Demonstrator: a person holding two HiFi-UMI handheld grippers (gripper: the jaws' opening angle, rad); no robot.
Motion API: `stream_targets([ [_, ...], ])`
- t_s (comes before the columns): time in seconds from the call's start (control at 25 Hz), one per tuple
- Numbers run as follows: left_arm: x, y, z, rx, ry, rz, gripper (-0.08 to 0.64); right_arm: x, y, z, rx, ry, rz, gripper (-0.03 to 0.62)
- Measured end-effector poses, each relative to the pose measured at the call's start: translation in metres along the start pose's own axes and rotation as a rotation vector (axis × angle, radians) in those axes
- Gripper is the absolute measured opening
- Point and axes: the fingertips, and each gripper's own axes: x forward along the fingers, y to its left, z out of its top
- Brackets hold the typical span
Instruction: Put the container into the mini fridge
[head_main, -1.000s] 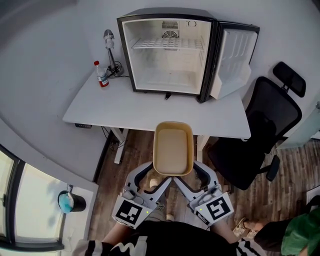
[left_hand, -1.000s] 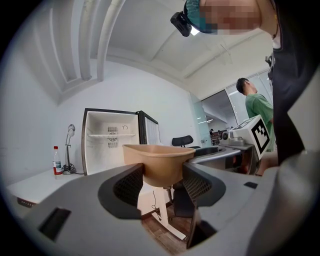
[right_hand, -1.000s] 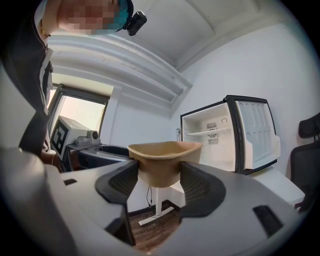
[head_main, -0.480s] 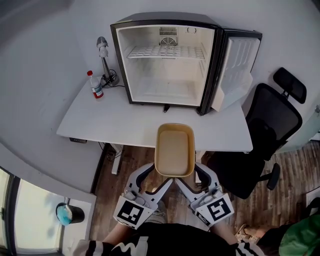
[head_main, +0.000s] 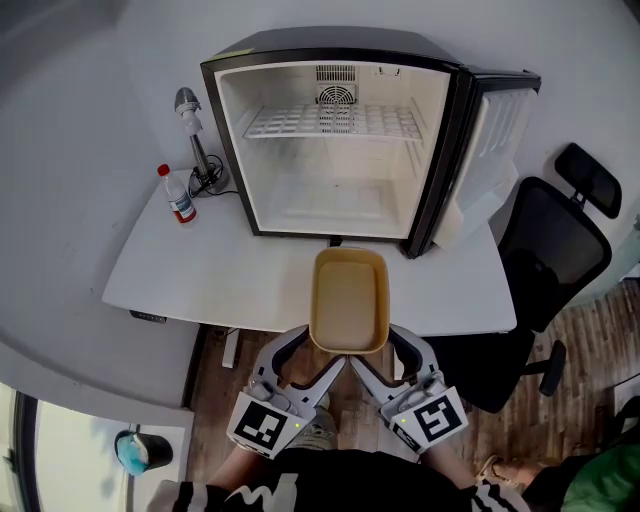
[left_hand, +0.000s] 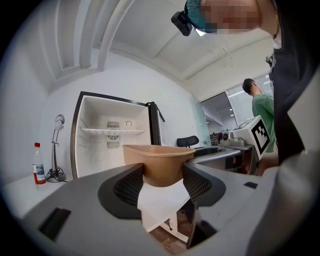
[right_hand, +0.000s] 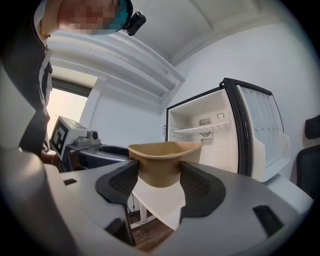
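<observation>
A tan, empty, rectangular container (head_main: 348, 300) hangs in the air over the near edge of the white table (head_main: 230, 270). My left gripper (head_main: 318, 352) is shut on its near left corner and my right gripper (head_main: 378, 352) on its near right corner. In the left gripper view the jaws of the left gripper (left_hand: 162, 175) squeeze the container (left_hand: 157, 162). The right gripper (right_hand: 159, 175) pinches the container (right_hand: 165, 160) the same way. The mini fridge (head_main: 335, 150) stands on the table beyond it, its door (head_main: 495, 140) swung open to the right. One wire shelf (head_main: 335, 122) sits inside.
A red-capped bottle (head_main: 180, 195) and a desk lamp (head_main: 195, 140) stand left of the fridge. A black office chair (head_main: 560, 240) is at the table's right end. A person in green (head_main: 600, 480) stands at the lower right.
The container and both grippers have come forward toward the fridge, from short of the table to over its near edge. The fridge now looks larger and closer.
</observation>
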Motion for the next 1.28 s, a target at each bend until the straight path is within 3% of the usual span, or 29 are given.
stream_targets([
  [0.6,0.058,0.085,-0.003,-0.008,0.016,-0.040,0.253,0.085,-0.053,0.001,0.024,0.060,-0.044,0.268],
  [0.92,0.084,0.122,-0.005,-0.006,0.017,-0.064,0.253,0.125,-0.076,0.007,0.000,-0.009,-0.056,0.268],
  [1.28,0.104,0.154,-0.014,-0.025,0.022,-0.082,0.253,0.157,-0.093,0.001,0.018,0.004,-0.075,0.268],
])
